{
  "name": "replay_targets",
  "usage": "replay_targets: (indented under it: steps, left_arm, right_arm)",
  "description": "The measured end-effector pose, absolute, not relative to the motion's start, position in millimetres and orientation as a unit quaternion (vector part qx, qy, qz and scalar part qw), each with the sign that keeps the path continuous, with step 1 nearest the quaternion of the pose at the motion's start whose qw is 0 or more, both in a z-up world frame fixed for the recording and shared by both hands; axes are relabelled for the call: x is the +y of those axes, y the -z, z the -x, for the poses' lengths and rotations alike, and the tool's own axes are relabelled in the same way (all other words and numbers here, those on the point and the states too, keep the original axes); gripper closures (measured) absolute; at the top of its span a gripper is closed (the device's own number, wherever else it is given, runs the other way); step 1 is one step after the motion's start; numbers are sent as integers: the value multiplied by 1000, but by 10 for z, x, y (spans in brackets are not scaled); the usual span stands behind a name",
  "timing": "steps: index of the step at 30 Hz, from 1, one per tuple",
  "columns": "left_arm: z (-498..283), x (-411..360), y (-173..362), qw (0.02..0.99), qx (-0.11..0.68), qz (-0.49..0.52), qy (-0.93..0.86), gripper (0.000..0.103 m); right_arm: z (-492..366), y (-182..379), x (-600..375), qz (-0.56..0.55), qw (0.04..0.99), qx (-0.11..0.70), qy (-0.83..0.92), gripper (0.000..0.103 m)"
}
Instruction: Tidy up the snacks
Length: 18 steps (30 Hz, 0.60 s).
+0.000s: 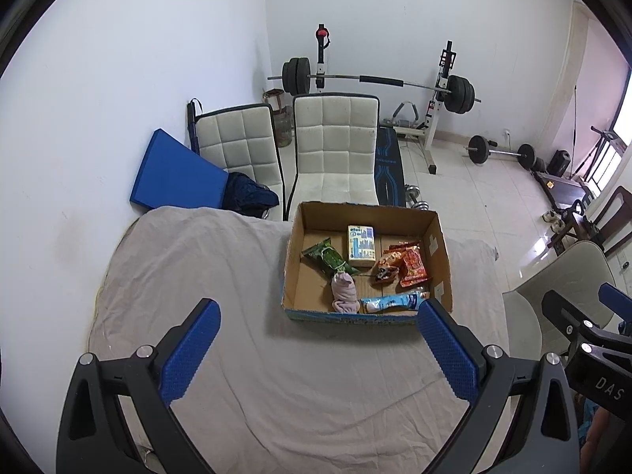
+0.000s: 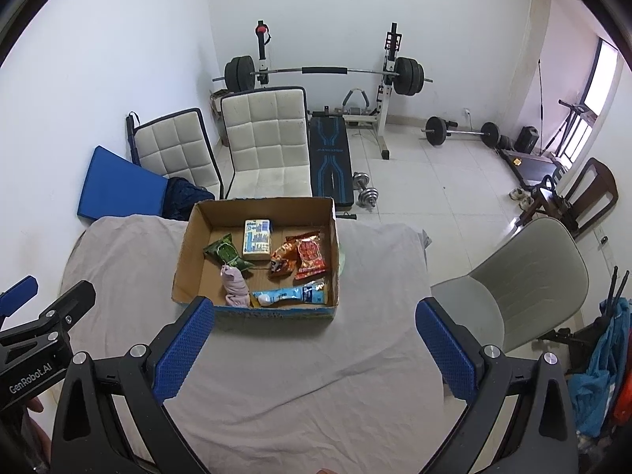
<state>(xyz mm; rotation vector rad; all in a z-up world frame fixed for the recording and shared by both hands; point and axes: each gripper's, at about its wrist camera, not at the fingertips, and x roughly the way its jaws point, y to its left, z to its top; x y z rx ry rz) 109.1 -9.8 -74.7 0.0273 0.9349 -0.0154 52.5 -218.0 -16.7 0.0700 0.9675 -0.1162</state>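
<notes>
Grippers first: your left gripper (image 1: 318,318) is spread wide and holds nothing, hovering over the grey cloth (image 1: 245,375). Your right gripper (image 2: 316,316) is just as wide, also empty, beside it over the same cloth.

Next out, the cardboard box (image 2: 185,260) sits open-topped on the cloth, past both sets of fingertips. All 6 snack items lie inside it:
- blue-white tube pack (image 2: 290,294) along the near wall
- pink pouch (image 2: 235,282) to its left, touching it
- green packet (image 2: 227,256) behind the pink one
- yellow-blue carton (image 2: 257,239) toward the far wall
- orange packet (image 2: 282,260) and red packet (image 2: 310,258) side by side on the right, overlapping

Beyond the table: 2 white padded chairs (image 2: 264,146), a grey chair (image 2: 513,276) to your right, then the barbell rack (image 2: 324,73) at the far wall.
</notes>
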Motion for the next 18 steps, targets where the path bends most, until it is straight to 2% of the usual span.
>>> replay_targets:
  steps: [18]
  left_arm:
    - [-985, -127, 767, 889, 457, -15, 12, 0]
  right_arm:
    - [-511, 248, -2226, -32, 879, 472, 63, 0]
